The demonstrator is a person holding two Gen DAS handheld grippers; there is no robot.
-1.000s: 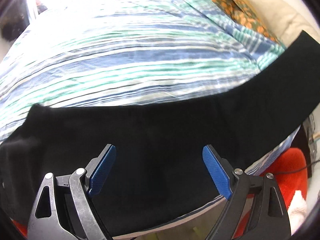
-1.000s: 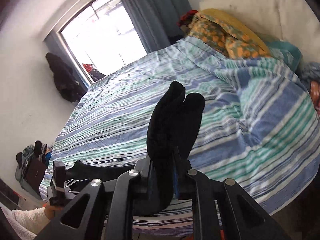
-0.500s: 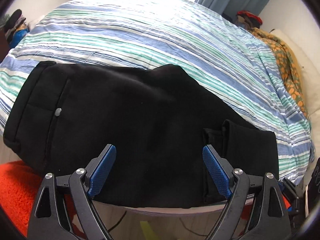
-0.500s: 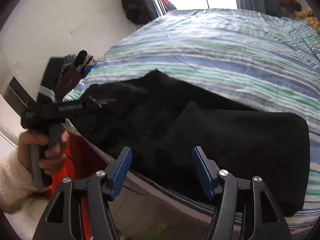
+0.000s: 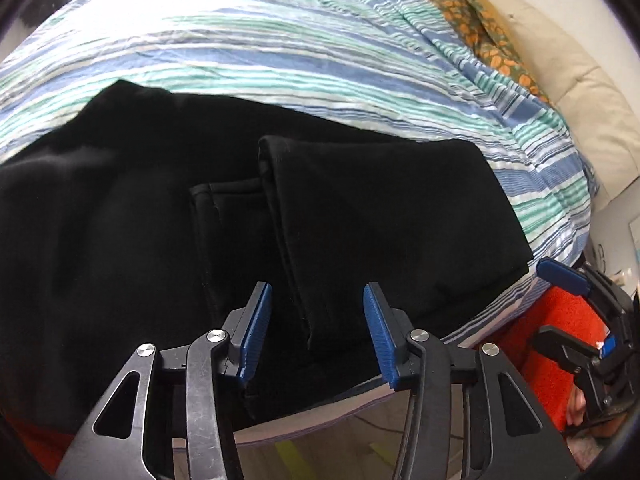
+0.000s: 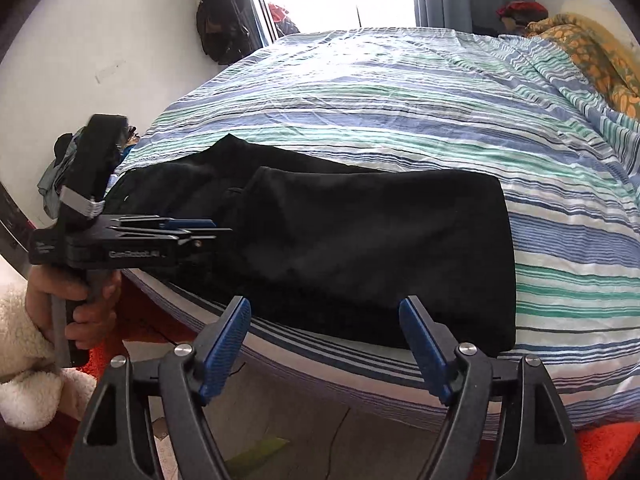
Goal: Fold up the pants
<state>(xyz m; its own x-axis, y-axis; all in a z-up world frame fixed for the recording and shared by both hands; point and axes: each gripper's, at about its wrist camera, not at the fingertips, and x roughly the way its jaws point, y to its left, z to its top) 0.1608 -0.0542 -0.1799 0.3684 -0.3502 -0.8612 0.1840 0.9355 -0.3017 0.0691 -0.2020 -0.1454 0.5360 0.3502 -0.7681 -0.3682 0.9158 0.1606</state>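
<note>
Both tongs now stand apart with nothing clamped. On the right tongs the jaws have just been opening, and only the near edge of the bed shows between the blue pads. A second ago these tongs were squeezing a bunch of black cloth in the air; now the black pants lie in the middle of the frame on the striped bed, the leg part folded over the upper part. This probably means that one fold is finished and the cloth was released.

On the left tongs the jaws have just been closing, and the doubled edge of the folded pants sits between the pads, which do not press it yet. Likely a new grip for the next fold is starting.

Each of the two points steeply down toward the near edge of the bed. At the left of the right wrist view, a hand in a fluffy white sleeve holds the left handle.
</note>
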